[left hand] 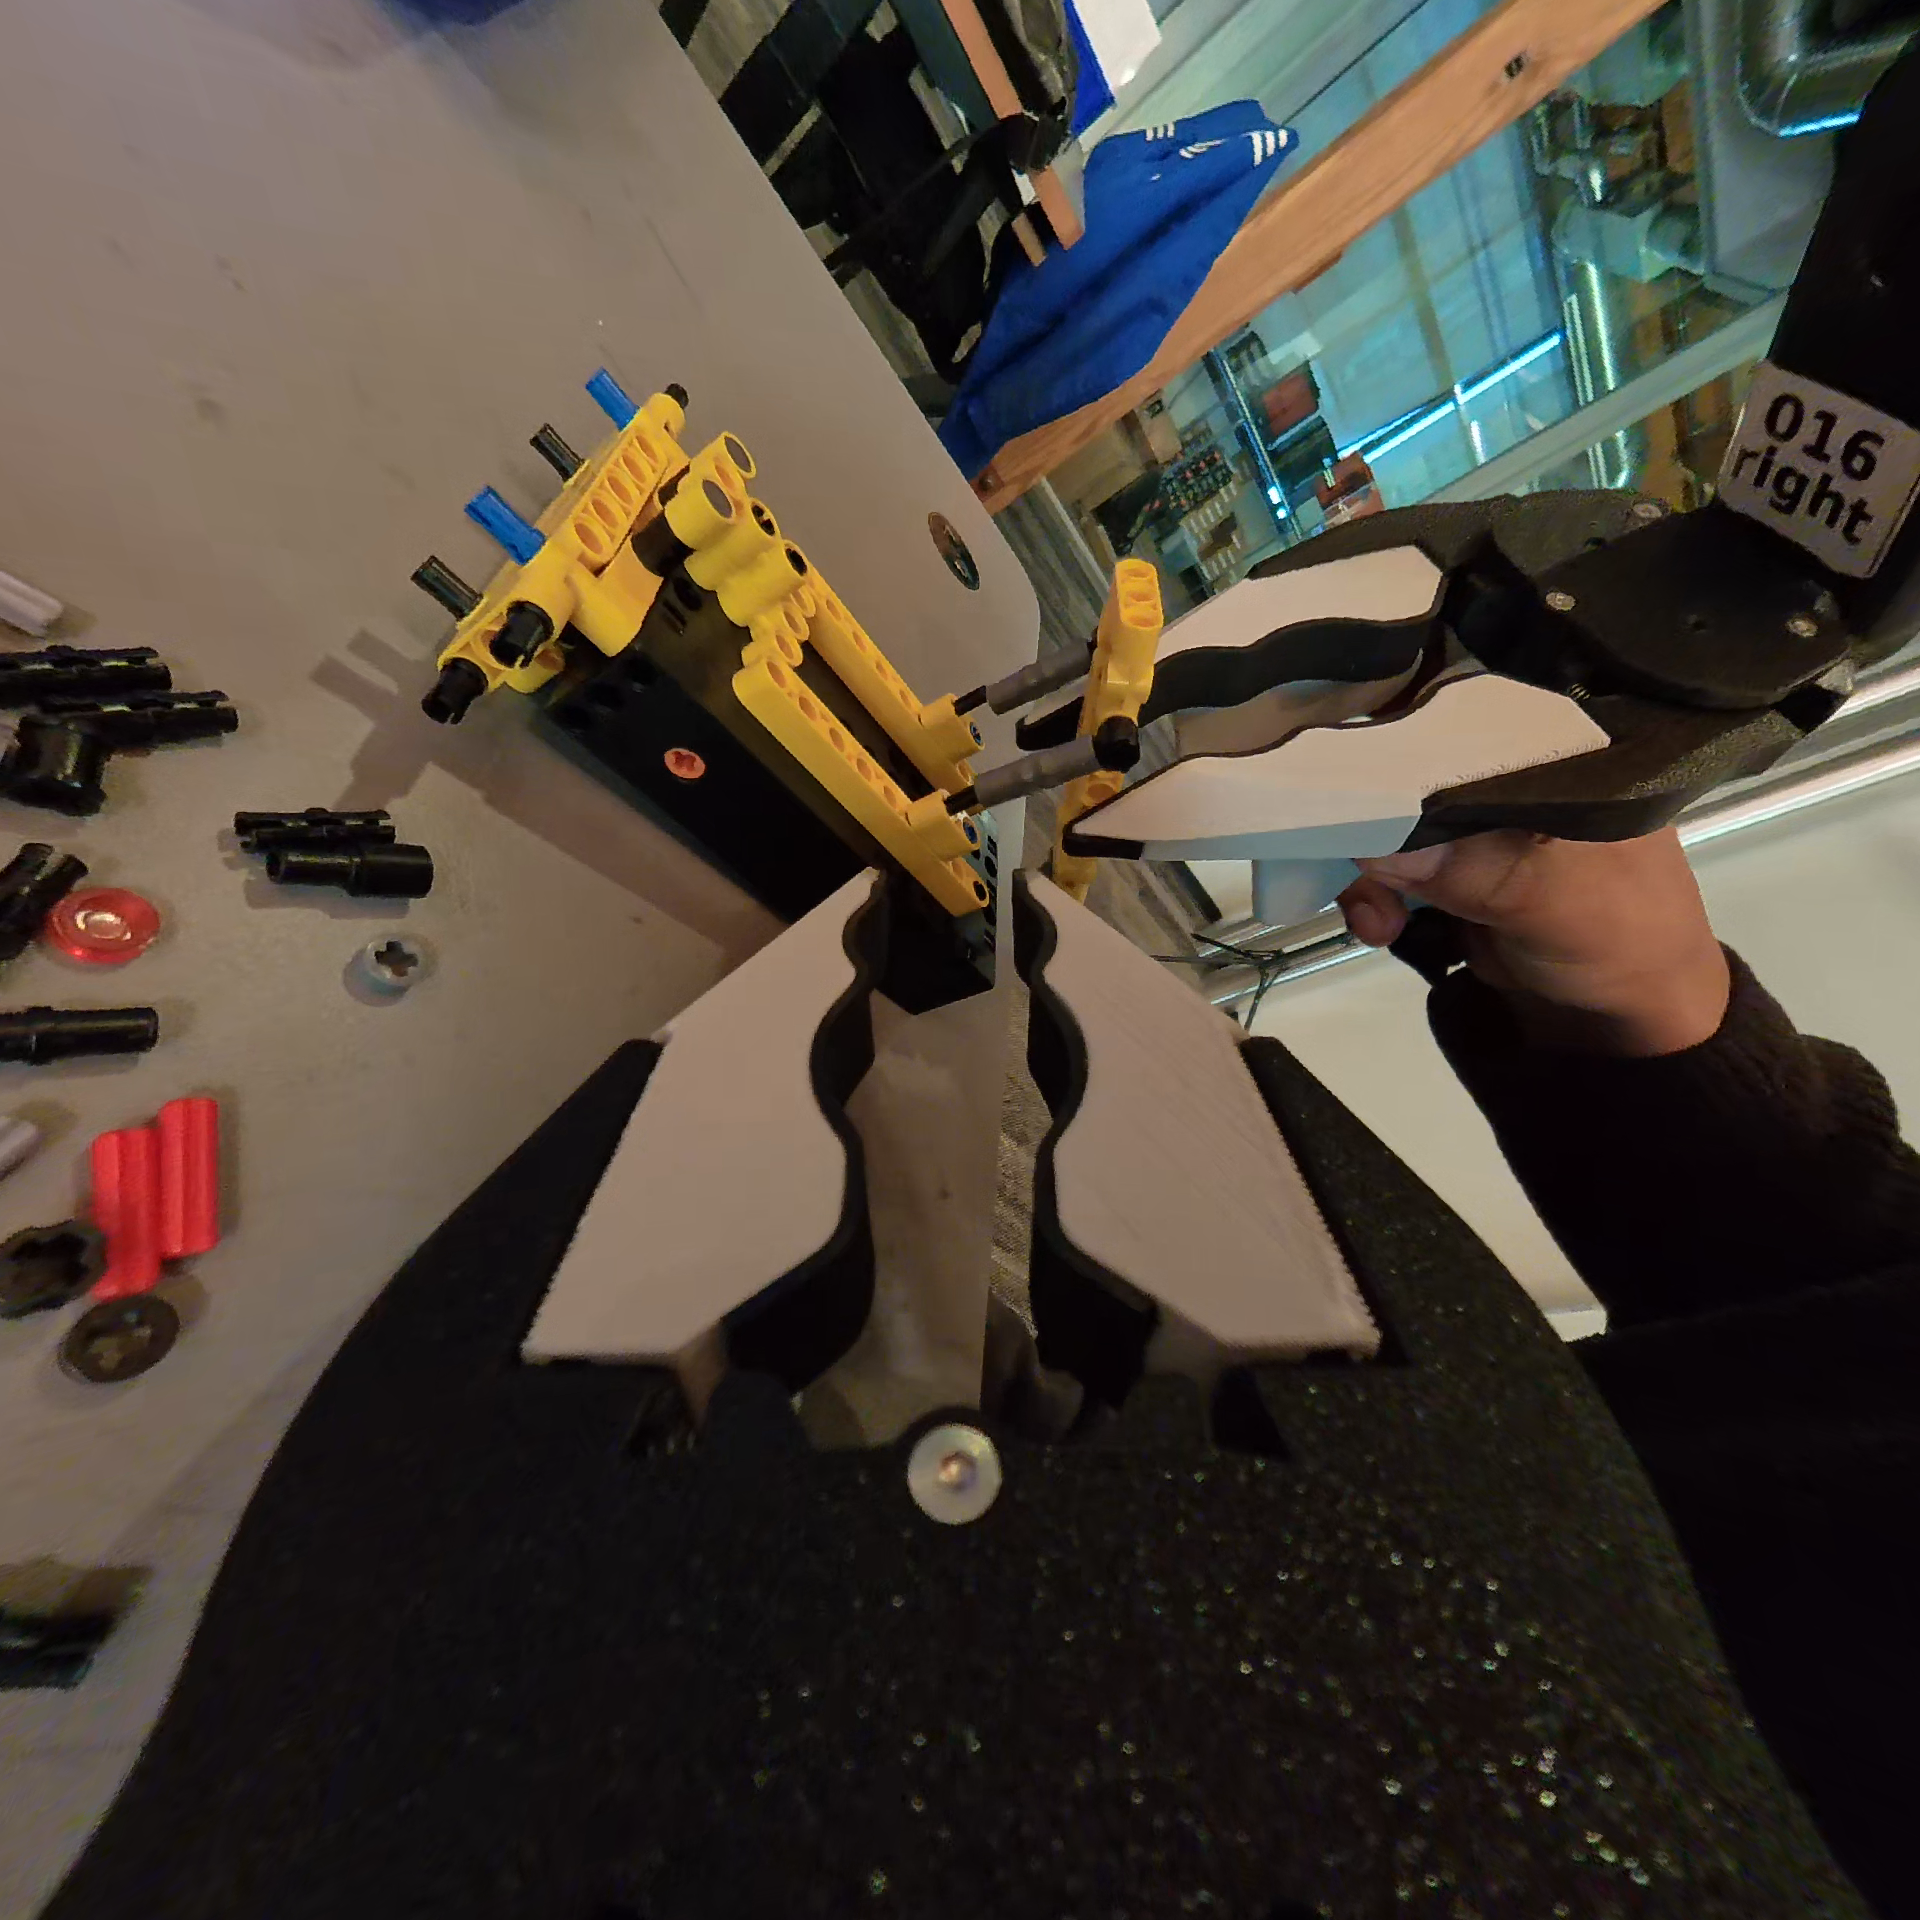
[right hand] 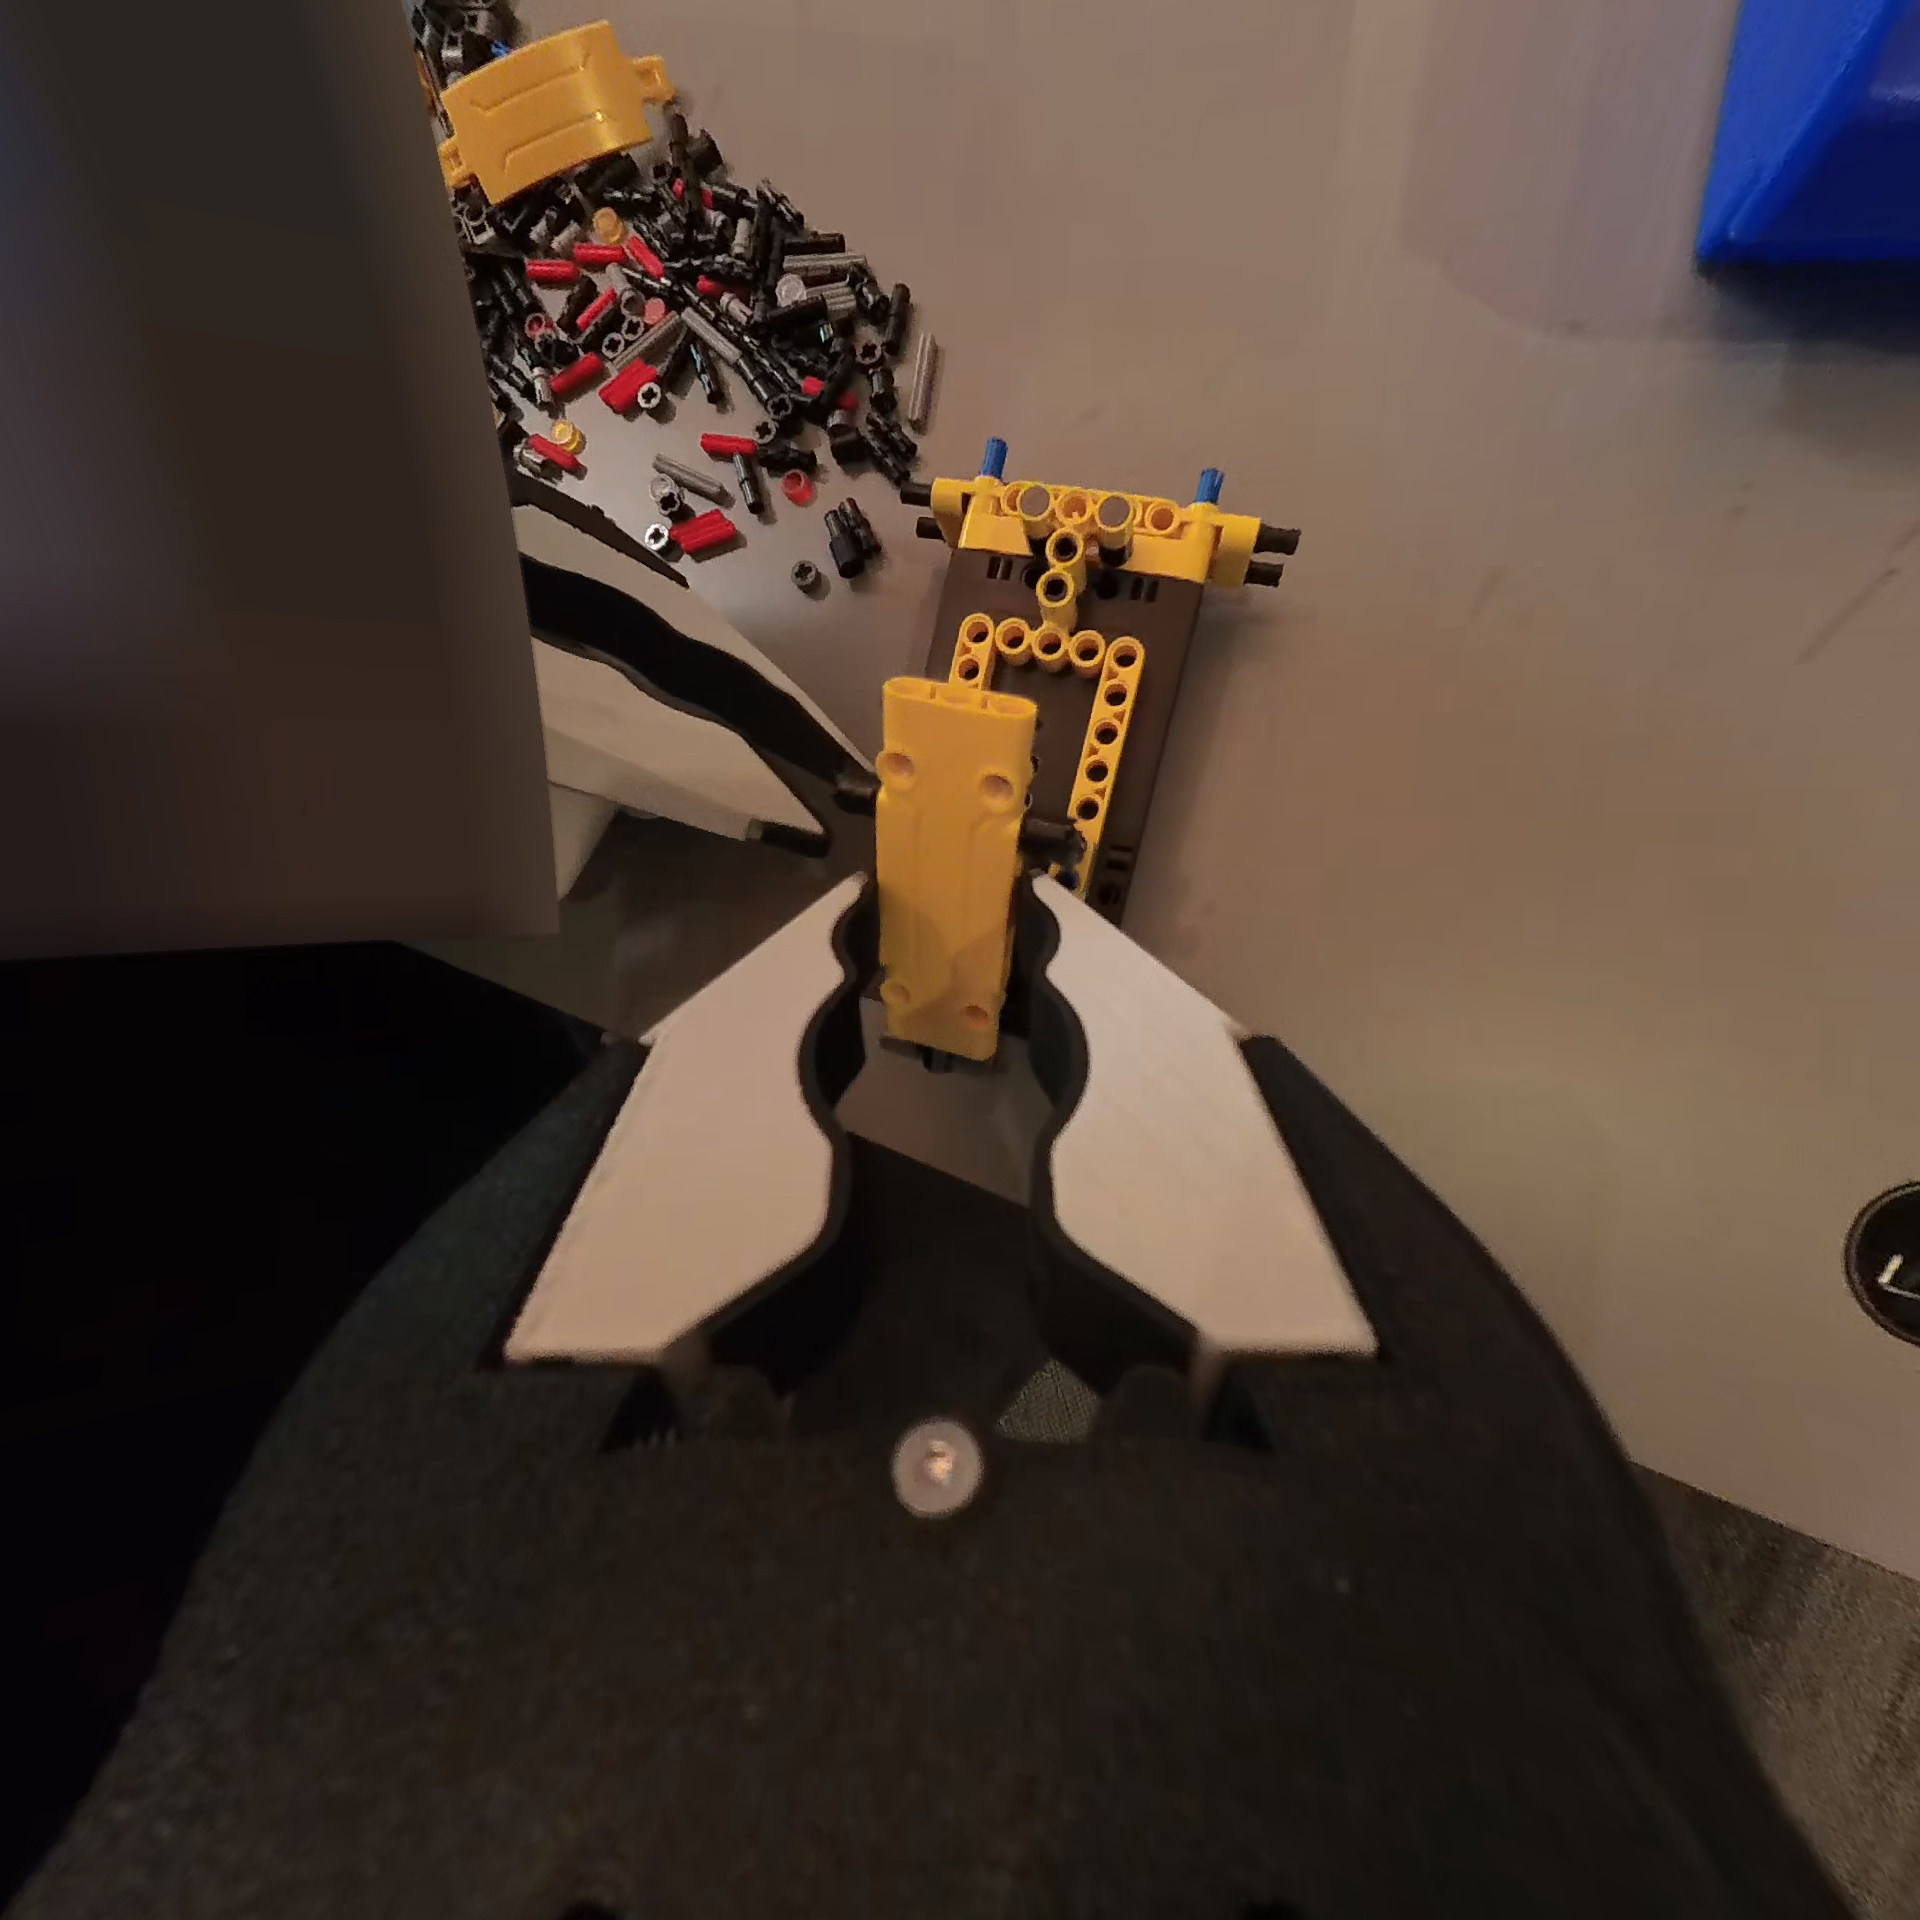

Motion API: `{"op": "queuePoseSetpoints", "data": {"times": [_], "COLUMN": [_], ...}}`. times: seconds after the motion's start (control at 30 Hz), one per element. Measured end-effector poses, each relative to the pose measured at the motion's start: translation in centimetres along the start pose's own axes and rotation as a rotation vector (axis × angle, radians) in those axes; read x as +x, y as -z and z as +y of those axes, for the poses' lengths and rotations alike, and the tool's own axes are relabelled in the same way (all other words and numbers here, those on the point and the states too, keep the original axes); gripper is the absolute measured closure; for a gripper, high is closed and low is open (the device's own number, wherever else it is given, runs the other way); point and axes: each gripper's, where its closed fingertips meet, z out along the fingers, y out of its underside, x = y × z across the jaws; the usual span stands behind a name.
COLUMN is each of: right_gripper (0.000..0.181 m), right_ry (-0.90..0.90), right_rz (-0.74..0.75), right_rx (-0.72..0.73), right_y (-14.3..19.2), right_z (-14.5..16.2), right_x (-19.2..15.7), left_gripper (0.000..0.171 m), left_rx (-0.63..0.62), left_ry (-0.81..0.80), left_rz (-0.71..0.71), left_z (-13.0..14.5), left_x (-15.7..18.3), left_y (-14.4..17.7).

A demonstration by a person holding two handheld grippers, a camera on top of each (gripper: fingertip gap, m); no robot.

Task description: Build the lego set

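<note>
A black-and-yellow brick assembly (left hand: 748,665) of holed beams on a black block lies on the grey table (left hand: 312,312). My left gripper (left hand: 951,894) is shut on the near end of its black block. My right gripper (left hand: 1070,790) comes in from the right, shut on a flat yellow panel piece (left hand: 1120,644) with two grey pins (left hand: 1039,774). The pins' tips meet the near end of the assembly's yellow beams. In the right wrist view the panel (right hand: 940,883) stands upright between my right gripper's (right hand: 951,888) fingers, in front of the assembly (right hand: 1101,727). The left gripper's fingers (right hand: 675,748) show at left.
Loose black pins (left hand: 332,847) and red pieces (left hand: 156,1184) lie left of the assembly. A pile of small parts (right hand: 686,312) and a curved yellow panel (right hand: 540,114) lie farther back. A blue bin (right hand: 1818,135) stands at the far right. The table's rounded edge (left hand: 1023,613) is just beyond the assembly. Less than 4 cm separates the two grippers' tips.
</note>
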Motion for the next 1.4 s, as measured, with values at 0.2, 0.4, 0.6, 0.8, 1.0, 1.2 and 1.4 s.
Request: {"op": "queuePoseSetpoints", "data": {"times": [0.2, 0.4, 0.6, 0.8, 1.0, 1.2, 1.4], "right_gripper": [0.156, 0.155, 0.155, 0.155, 0.155, 0.155, 0.155], "right_ry": [0.017, 0.002, -0.003, -0.004, 0.016, 0.013, 0.021], "right_rz": [-0.014, -0.036, -0.044, -0.048, -0.053, -0.057, -0.049], "right_rx": [-0.033, -0.08, -0.152, -0.236, -0.336, -0.358, -0.38], "right_y": [0.0, 0.0, -0.1, -0.1, 0.0, 0.0, 0.0], "right_z": [0.0, -0.1, 0.3, 0.5, 0.6, 0.6, 0.5], "right_x": [0.1, 0.2, 0.2, 0.2, 0.2, 0.2, 0.4], "left_gripper": [0.149, 0.149, 0.149, 0.149, 0.148, 0.144, 0.145], "left_rx": [-0.001, -0.003, -0.002, 0.001, 0.025, 0.077, 0.124], "left_ry": [0.001, 0.004, 0.008, 0.01, 0.008, -0.024, -0.104], "left_rz": [0.0, 0.005, 0.011, 0.016, 0.04, 0.036, -0.009], "left_z": [0.0, 0.1, 0.1, 0.0, -0.3, -1.2, -2.2], "left_x": [0.0, 0.1, 0.1, 0.2, 0.5, 0.8, 1.0], "left_y": [0.0, 0.0, 0.0, 0.0, 0.2, -0.1, -0.4]}}
